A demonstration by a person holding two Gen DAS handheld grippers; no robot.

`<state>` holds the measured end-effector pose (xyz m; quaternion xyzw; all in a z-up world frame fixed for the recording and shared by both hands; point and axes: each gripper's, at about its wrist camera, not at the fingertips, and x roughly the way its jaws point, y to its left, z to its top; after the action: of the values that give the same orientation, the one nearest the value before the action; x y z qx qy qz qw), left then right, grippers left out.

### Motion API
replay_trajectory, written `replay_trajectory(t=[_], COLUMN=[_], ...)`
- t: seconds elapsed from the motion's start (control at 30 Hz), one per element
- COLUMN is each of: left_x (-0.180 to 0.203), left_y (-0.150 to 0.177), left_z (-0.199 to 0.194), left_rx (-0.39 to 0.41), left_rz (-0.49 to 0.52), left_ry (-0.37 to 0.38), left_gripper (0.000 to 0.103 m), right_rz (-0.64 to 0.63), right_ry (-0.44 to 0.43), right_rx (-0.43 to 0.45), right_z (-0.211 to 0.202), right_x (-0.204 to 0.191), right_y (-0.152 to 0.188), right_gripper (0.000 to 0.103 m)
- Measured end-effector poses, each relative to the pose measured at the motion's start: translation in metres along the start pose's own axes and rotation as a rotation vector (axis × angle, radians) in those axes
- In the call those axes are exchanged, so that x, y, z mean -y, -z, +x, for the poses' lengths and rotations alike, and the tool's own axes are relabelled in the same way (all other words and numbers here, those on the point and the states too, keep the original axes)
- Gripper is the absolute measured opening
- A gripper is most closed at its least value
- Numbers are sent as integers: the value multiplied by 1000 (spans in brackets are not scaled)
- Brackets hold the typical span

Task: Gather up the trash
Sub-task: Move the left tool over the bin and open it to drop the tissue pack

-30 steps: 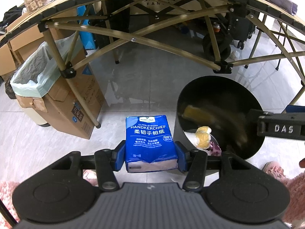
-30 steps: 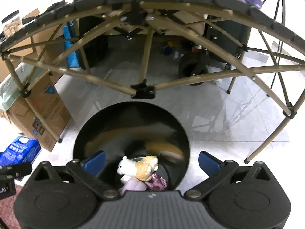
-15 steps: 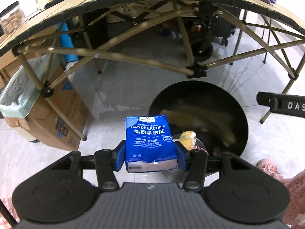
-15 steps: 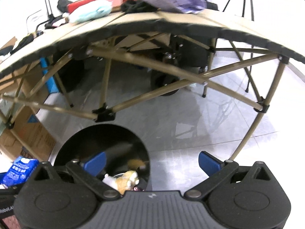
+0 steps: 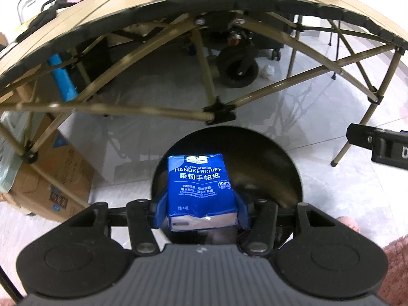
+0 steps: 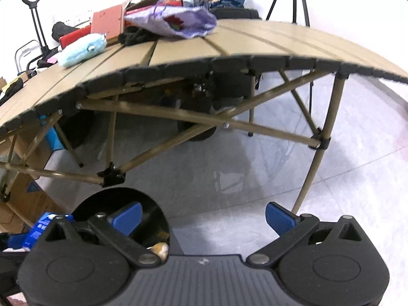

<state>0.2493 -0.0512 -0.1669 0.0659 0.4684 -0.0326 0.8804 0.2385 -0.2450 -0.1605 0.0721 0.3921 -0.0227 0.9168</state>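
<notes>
My left gripper (image 5: 200, 211) is shut on a blue pack of handkerchief tissues (image 5: 200, 188), held by its sides. It hangs directly over the mouth of a round black bin (image 5: 285, 163) on the floor. In the right wrist view the same bin (image 6: 102, 201) sits at the lower left, with a yellow-and-white soft toy (image 6: 160, 248) inside and the blue pack (image 6: 38, 229) at the far left. My right gripper (image 6: 202, 215) is open and holds nothing, its left finger over the bin's rim. Its black side (image 5: 382, 148) shows at the right edge of the left wrist view.
A tan folding table (image 6: 229, 48) with crossed legs stands just behind the bin, carrying a purple knit cloth (image 6: 178, 24), a pale blue plush (image 6: 81, 49) and a red book (image 6: 108, 24). A cardboard box (image 5: 48, 178) sits left. A wheeled cart (image 5: 238, 68) and crumpled paper (image 5: 267, 71) lie under the table.
My left gripper has carried the tissue pack to the right, from beside the bin to above its mouth. My right gripper has risen and swung right, away from the bin.
</notes>
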Motion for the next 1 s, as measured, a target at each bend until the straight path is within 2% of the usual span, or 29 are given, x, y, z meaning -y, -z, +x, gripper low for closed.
replay_trajectory(t=[0.17, 0.67, 0.73, 0.8, 0.87, 1.0], left_x=[12, 17, 16, 15, 14, 12], left_y=[-12, -14, -14, -14, -14, -15], left_z=[12, 25, 26, 25, 23, 27], left_rx=[-4, -51, -60, -64, -60, -97], left_rz=[3, -5, -6, -16, -26, -38], left_ry=[17, 31, 30, 26, 19, 34], left_gripper=[54, 55, 60, 87, 100, 103], right_rz=[6, 22, 20, 17, 16, 19], right_ry=[21, 51, 51, 50, 49, 51], right_rx=[36, 1, -4, -5, -6, -7], right_z=[-6, -1, 0, 0, 0, 0], right_x=[7, 15, 14, 14, 13, 13], right_y=[-3, 6, 6, 6, 6, 6], right_gripper=[103, 103, 103, 103, 103, 103])
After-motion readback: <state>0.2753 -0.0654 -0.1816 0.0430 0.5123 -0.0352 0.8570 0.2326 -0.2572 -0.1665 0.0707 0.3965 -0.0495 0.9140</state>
